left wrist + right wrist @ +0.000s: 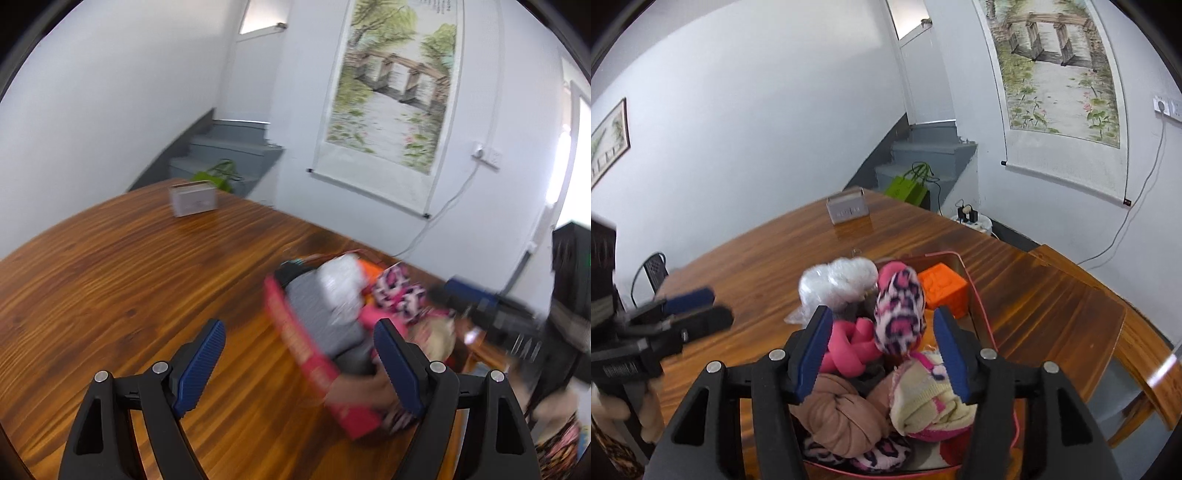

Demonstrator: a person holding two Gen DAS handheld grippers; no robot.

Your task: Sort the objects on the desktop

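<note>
A red-walled box (pixel 975 295) on the wooden table (pixel 757 266) is packed with soft items. They include an upright pink leopard-print sock (pixel 901 310), a pink roll (pixel 849 347), a tan roll (pixel 842 417), a cream-and-pink knit (pixel 931 398), a white wrapped bundle (pixel 838 280) and an orange cube (pixel 943 286). My right gripper (pixel 882 350) hovers open over the box, with the leopard sock standing between its fingers and untouched. My left gripper (pixel 299 365) is open and holds nothing. It is at the near left wall of the blurred red box (pixel 299 339), above the table.
A small grey box (pixel 848 210) stands at the table's far end. A green bag (pixel 908 188) sits on the grey stairs behind. A wooden bench (pixel 1126 332) runs along the right side, and a black chair (pixel 653 269) stands at the left. Bare tabletop (pixel 129 277) lies left of the red box.
</note>
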